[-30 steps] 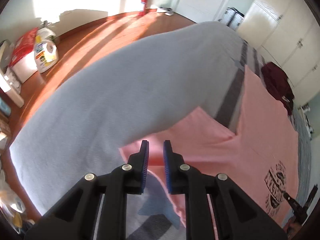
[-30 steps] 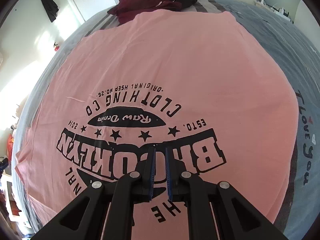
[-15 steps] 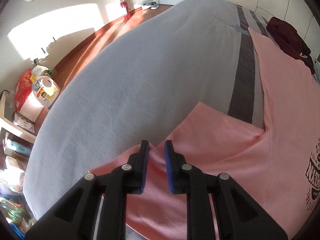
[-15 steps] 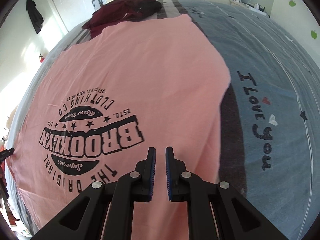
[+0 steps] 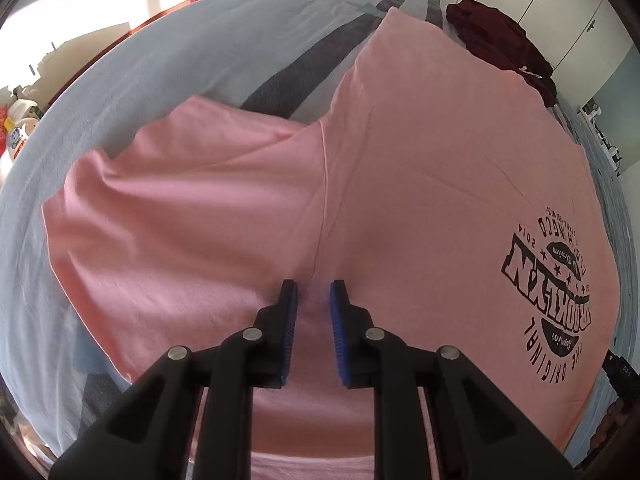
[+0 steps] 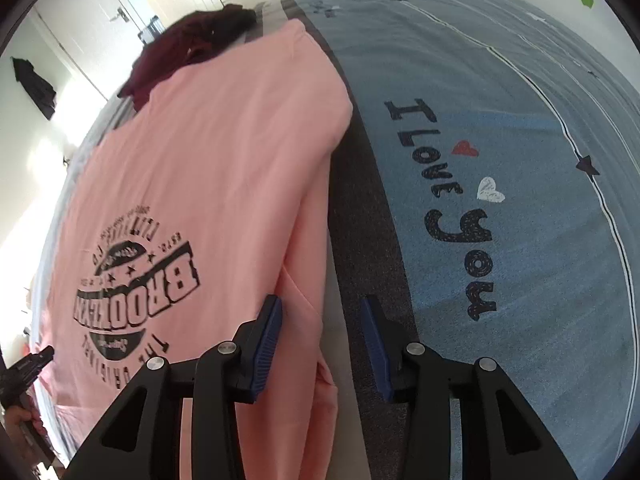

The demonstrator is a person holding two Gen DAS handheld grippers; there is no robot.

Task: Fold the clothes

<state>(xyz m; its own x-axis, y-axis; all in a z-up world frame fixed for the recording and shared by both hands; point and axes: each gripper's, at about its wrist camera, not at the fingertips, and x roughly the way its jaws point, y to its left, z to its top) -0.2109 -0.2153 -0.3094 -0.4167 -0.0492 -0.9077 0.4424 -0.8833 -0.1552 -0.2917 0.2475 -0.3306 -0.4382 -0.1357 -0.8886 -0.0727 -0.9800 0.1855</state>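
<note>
Pink tee (image 5: 420,168) lay print-up on the bed (image 6: 500,128), body spread flat, left sleeve (image 5: 180,184) out to the side and rumpled. Right edge looked doubled along the side in the right view; couldn't tell if that was a fold or a bunch. So mostly unfolded as it lay: sleeves and body folds left, by my read. Dark red garment (image 5: 500,40) piled at the far end, not folded. Left tongs (image 5: 314,292) narrowly parted, tips at the shoulder seam, fabric between them but not visibly clamped. Right tongs (image 6: 320,312) spread wide over the tee's right edge, holding nothing.
</note>
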